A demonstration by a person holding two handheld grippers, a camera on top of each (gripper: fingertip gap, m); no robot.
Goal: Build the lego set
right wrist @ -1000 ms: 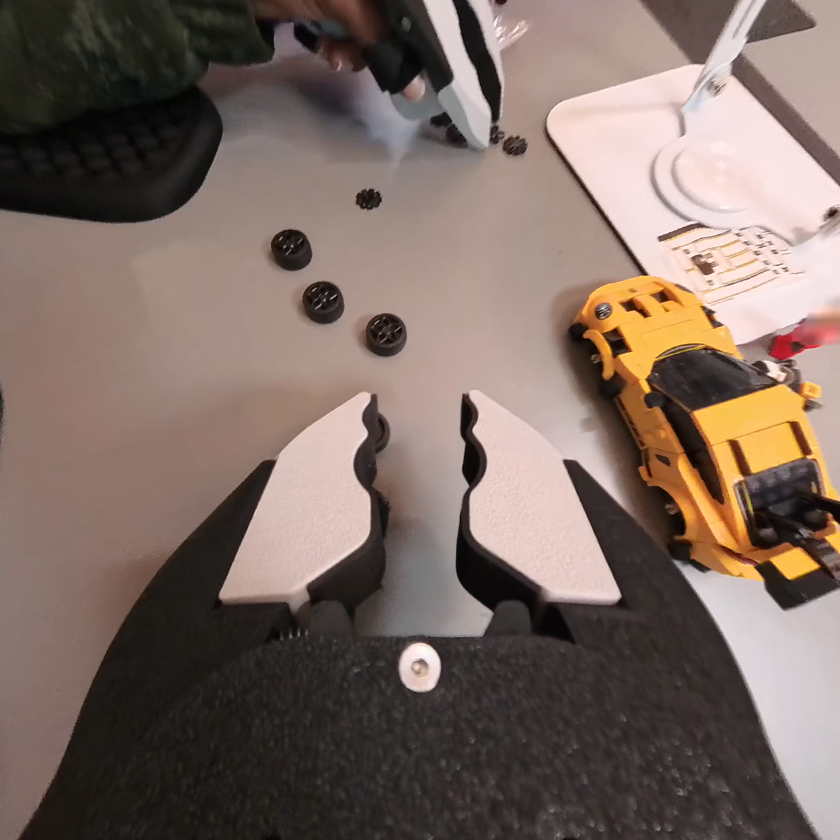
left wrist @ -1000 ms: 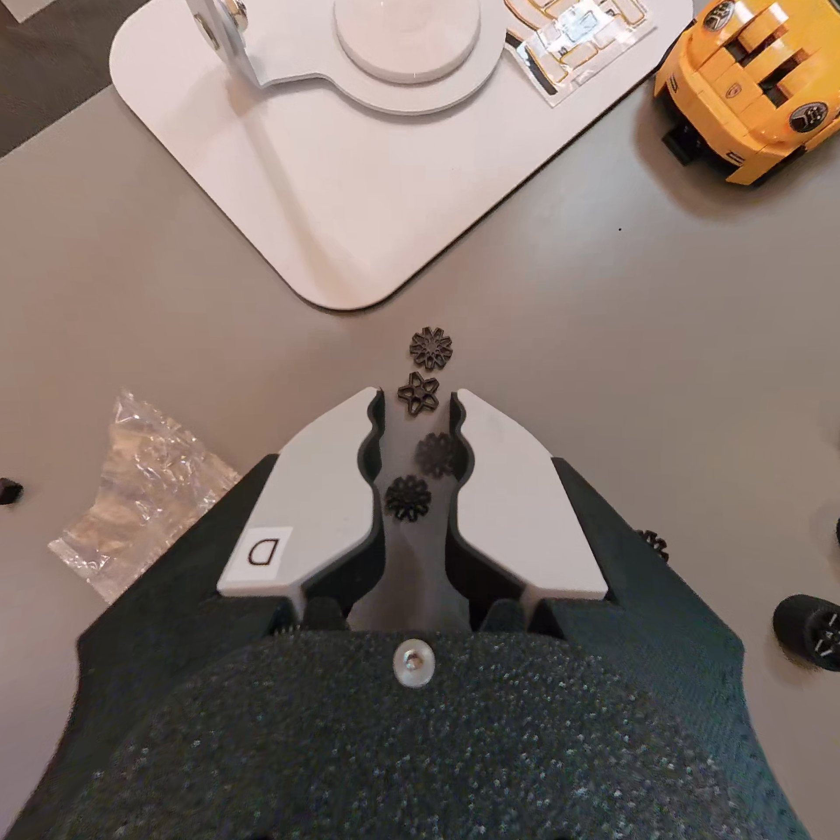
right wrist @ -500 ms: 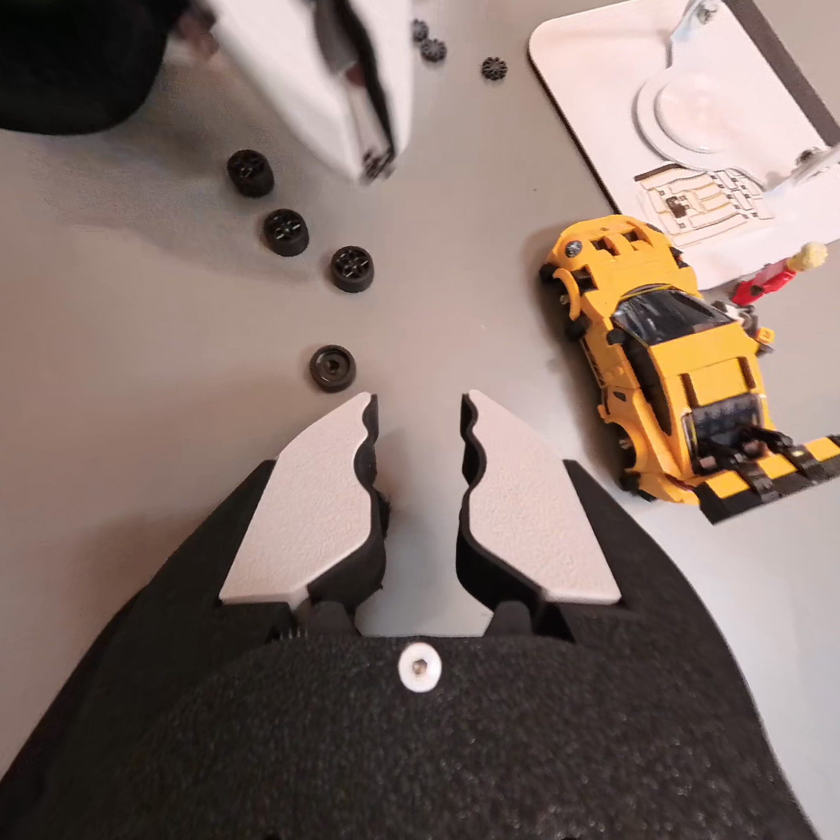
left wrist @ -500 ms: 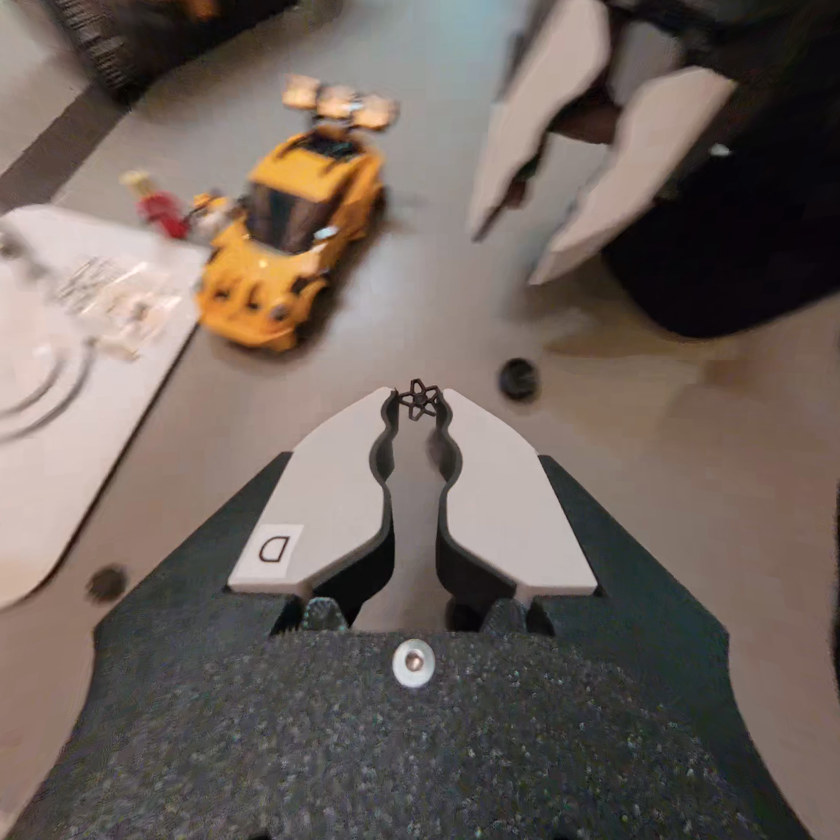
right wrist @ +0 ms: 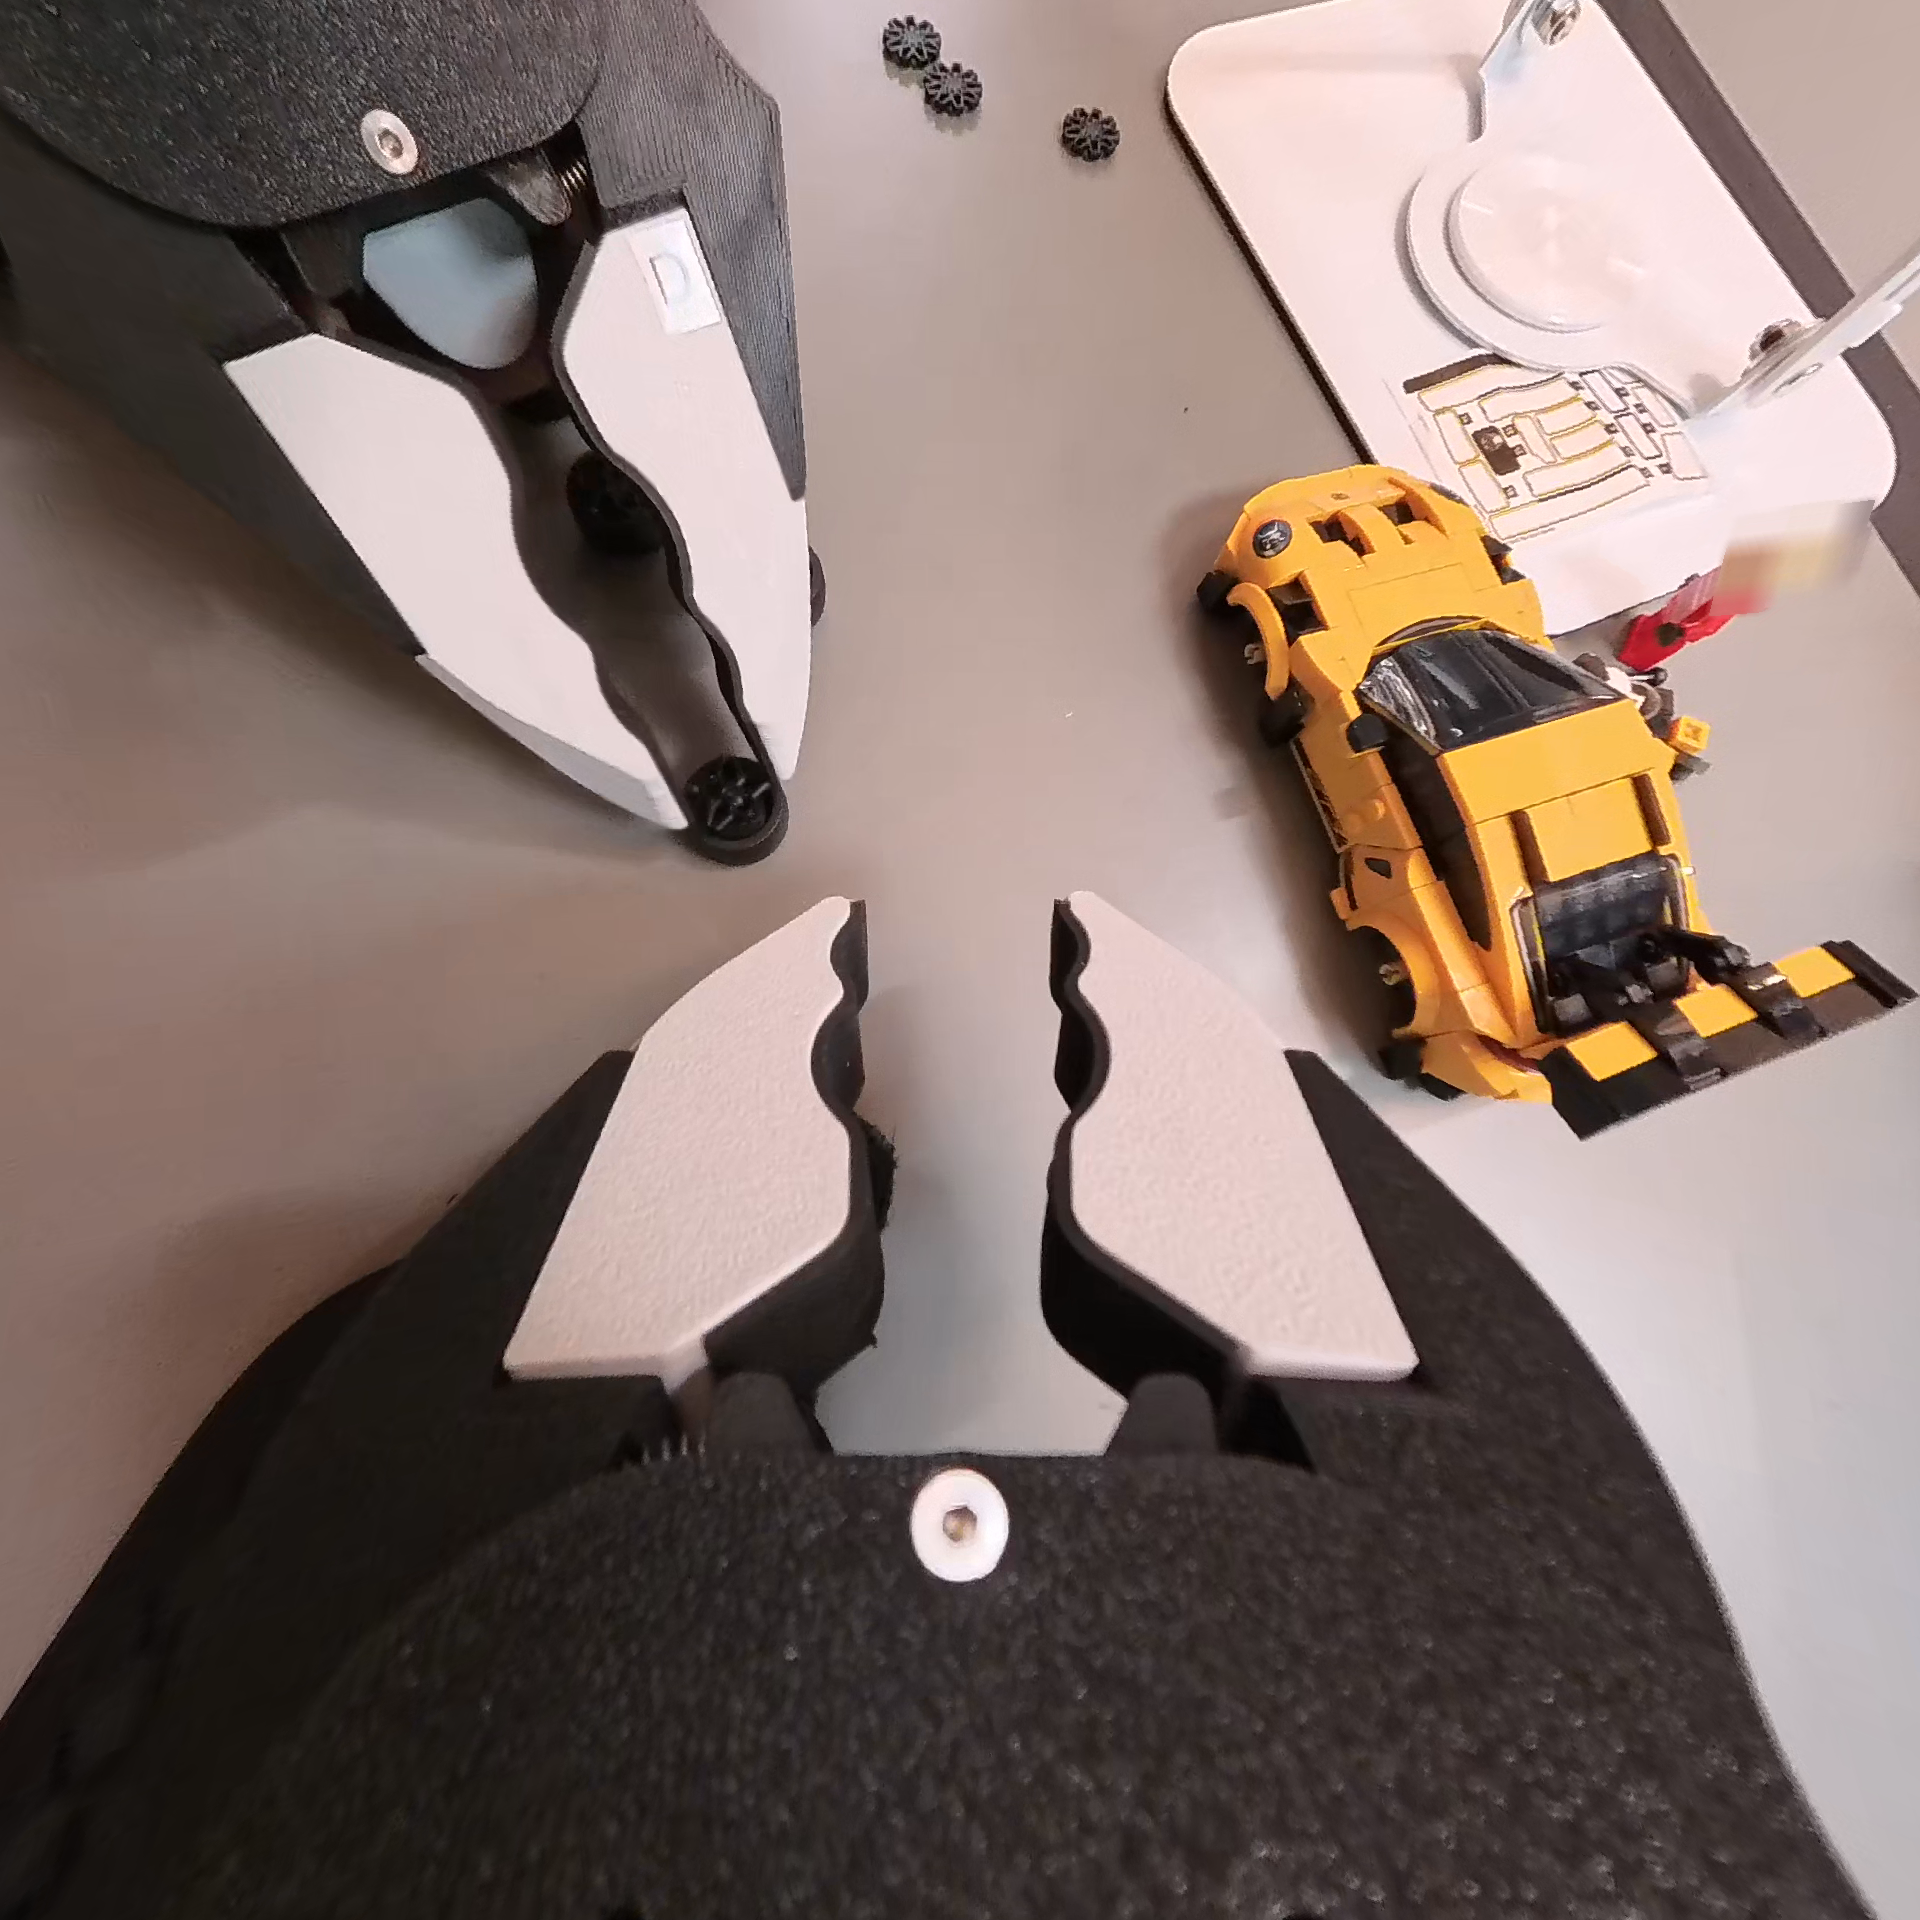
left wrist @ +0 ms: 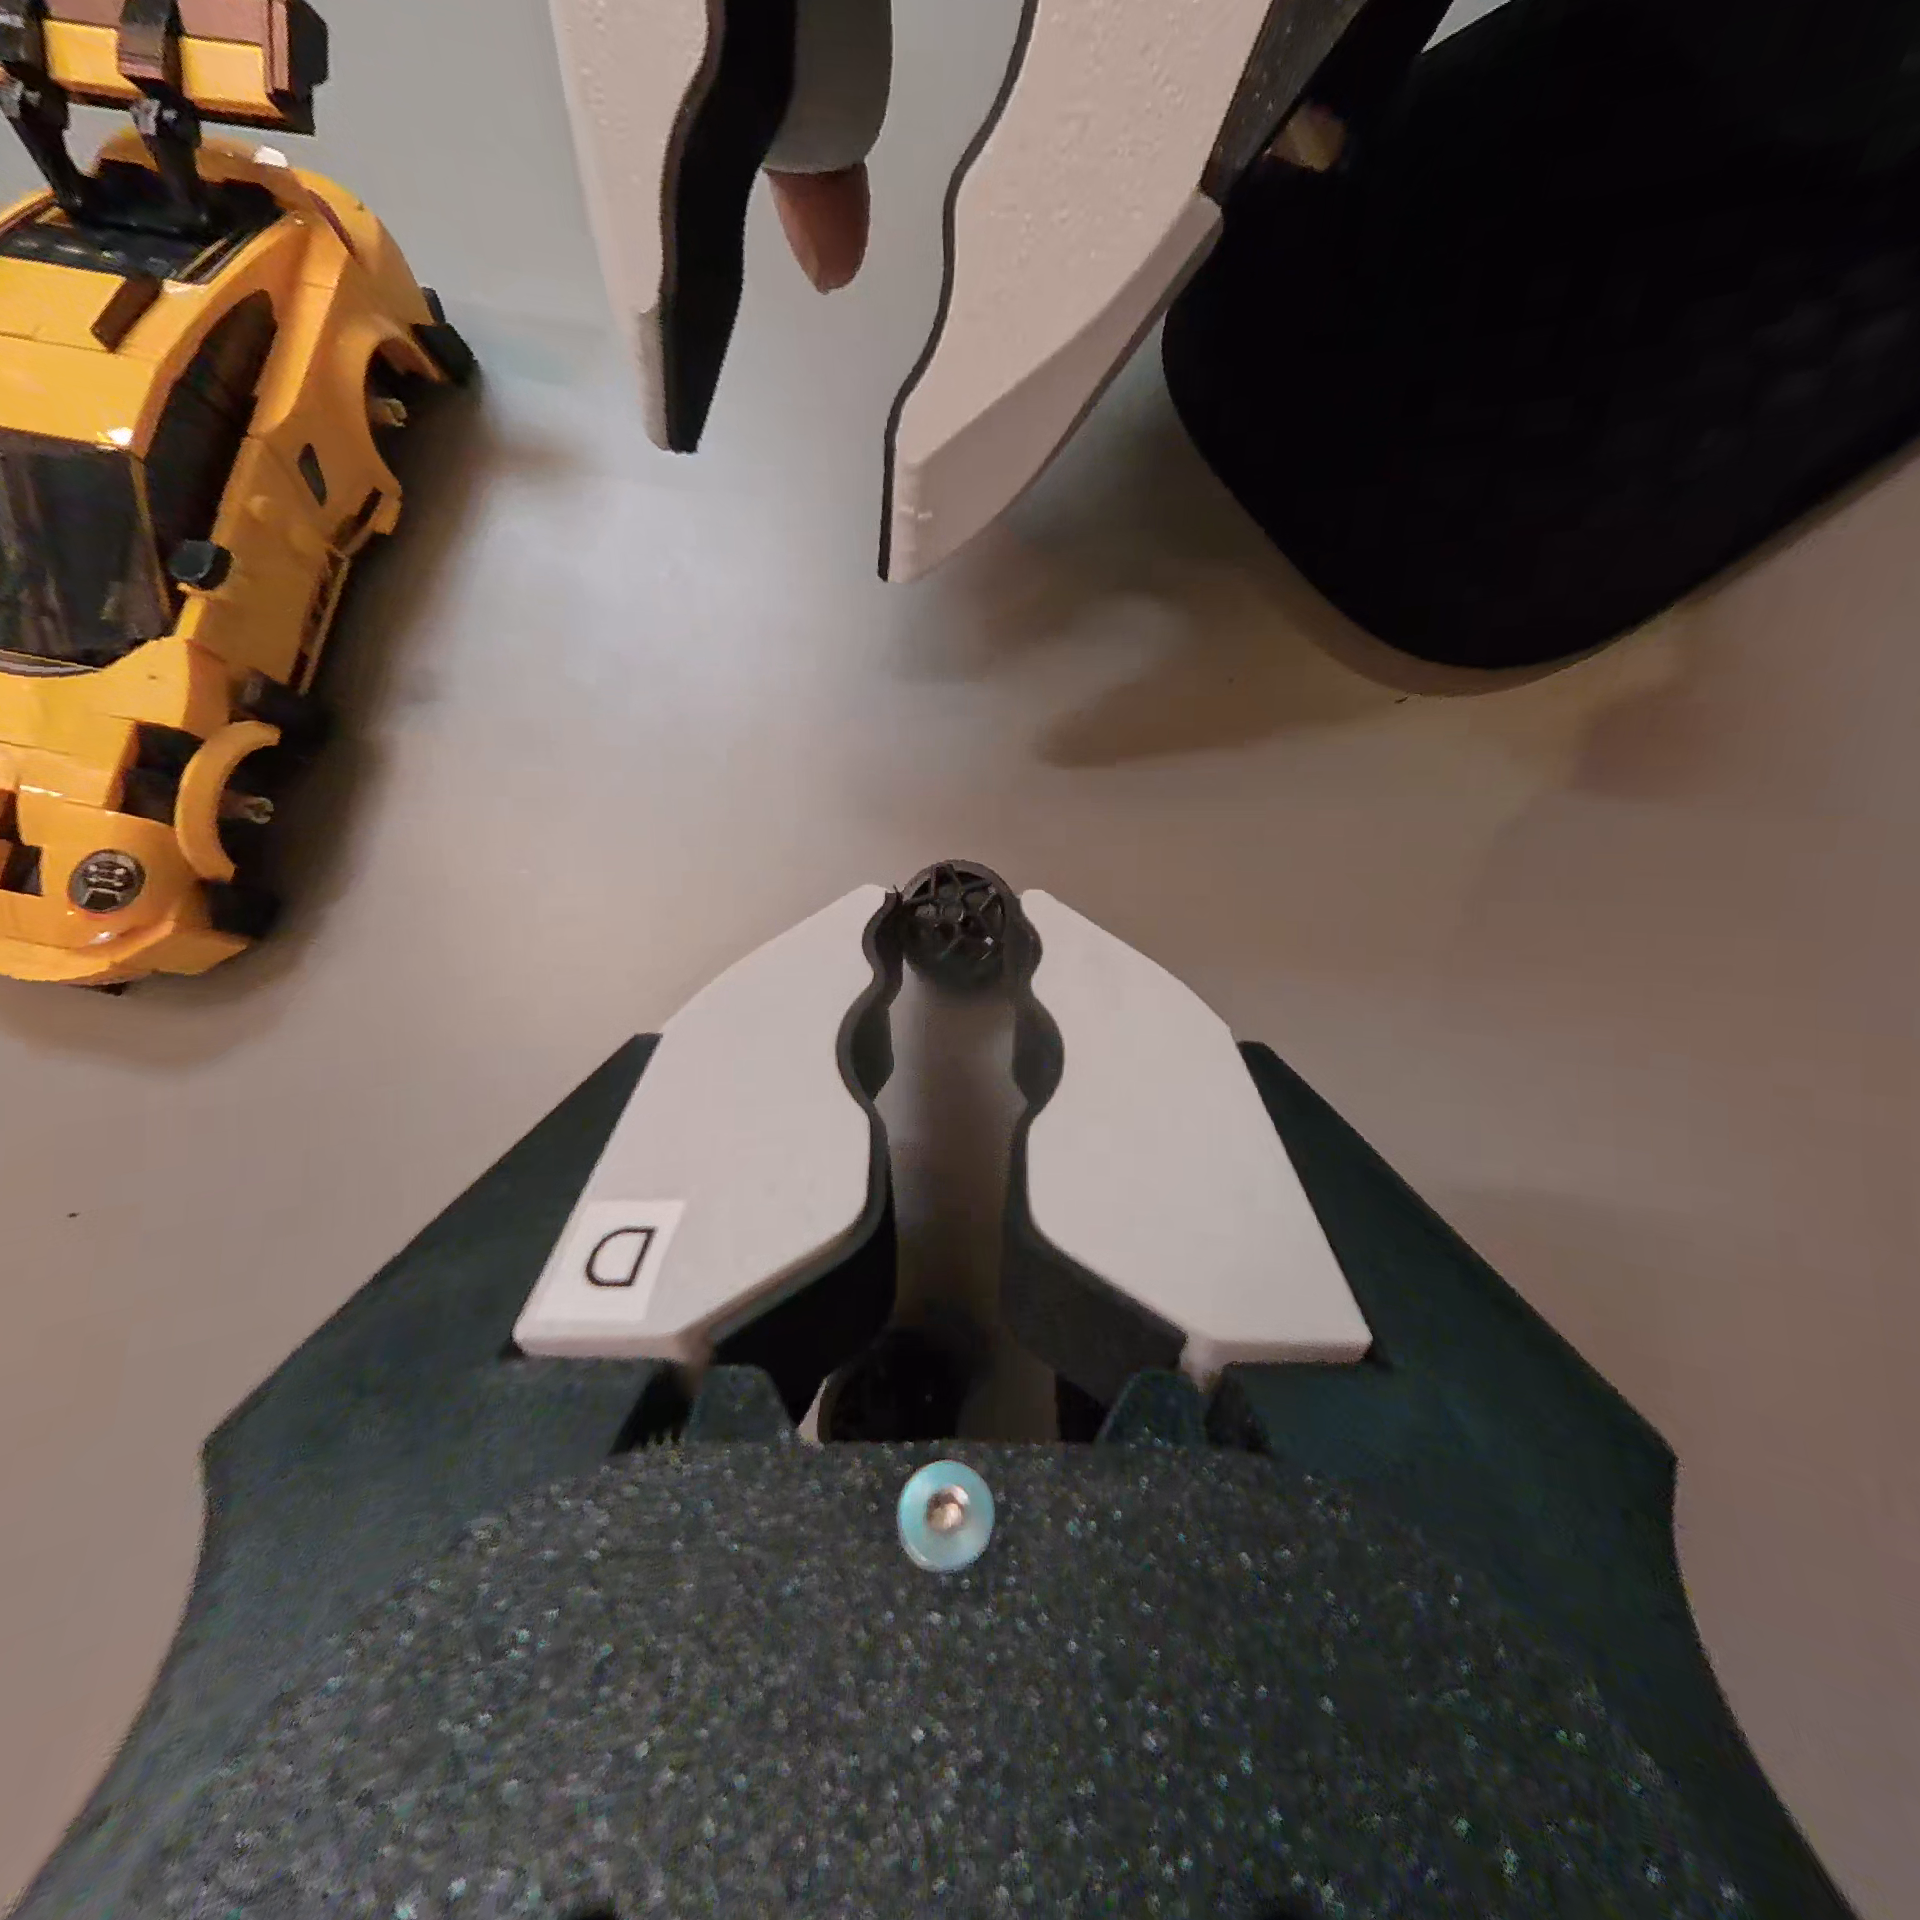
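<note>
My left gripper (left wrist: 951, 914) is shut on a small black star-pattern rim insert (left wrist: 951, 920). In the right wrist view its tips (right wrist: 732, 805) are down at the grey table, with the insert over a black wheel (right wrist: 732, 821). I cannot tell if the insert is seated in the wheel. My right gripper (right wrist: 956, 935) is open and empty, just in front of that wheel. It also shows in the left wrist view (left wrist: 790, 504). The yellow lego car (right wrist: 1475, 810) lies to the right without wheels. It is at the left in the left wrist view (left wrist: 156, 582).
Three more black rim inserts (right wrist: 951, 88) lie at the far edge. Another black wheel (right wrist: 613, 504) shows under the left gripper. A white tray (right wrist: 1299, 260) with a sticker sheet (right wrist: 1548, 436) is at the back right, with a red minifigure (right wrist: 1673, 629) by it. A black padded object (left wrist: 1558, 364) is beside the right gripper. Tip to tip, the grippers are about 7 cm apart.
My left gripper shut on a star-pattern insert from the row, swung across past the car and came down at the lone wheel. My right gripper stayed open and drew back a little.
</note>
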